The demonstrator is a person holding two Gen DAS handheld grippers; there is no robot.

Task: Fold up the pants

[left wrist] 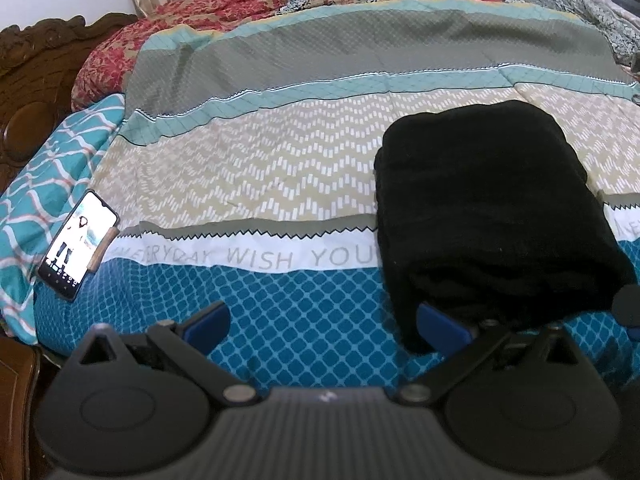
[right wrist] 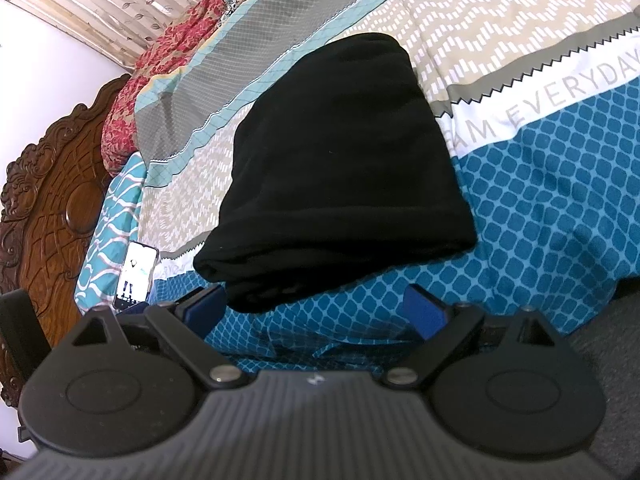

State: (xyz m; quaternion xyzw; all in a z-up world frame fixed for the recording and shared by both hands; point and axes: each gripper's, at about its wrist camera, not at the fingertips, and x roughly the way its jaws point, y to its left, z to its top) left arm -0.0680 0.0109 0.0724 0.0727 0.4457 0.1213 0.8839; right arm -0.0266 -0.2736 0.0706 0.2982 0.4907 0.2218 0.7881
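The black pants [left wrist: 492, 208] lie folded into a compact thick rectangle on the patterned bedspread [left wrist: 280, 168]. In the right wrist view the pants [right wrist: 340, 168] fill the middle. My left gripper [left wrist: 324, 320] is open and empty, low over the bed's front edge, its right blue finger just at the bundle's near left corner. My right gripper [right wrist: 316, 308] is open and empty, just short of the bundle's near edge. Part of the right gripper [left wrist: 628, 306] shows at the right edge of the left wrist view.
A phone [left wrist: 78, 246] with its screen lit lies at the bed's left side; it also shows in the right wrist view [right wrist: 136, 274]. A carved wooden headboard [right wrist: 52, 200] stands at the left. A red floral blanket [left wrist: 192, 28] and a curtain [right wrist: 92, 4] are at the back.
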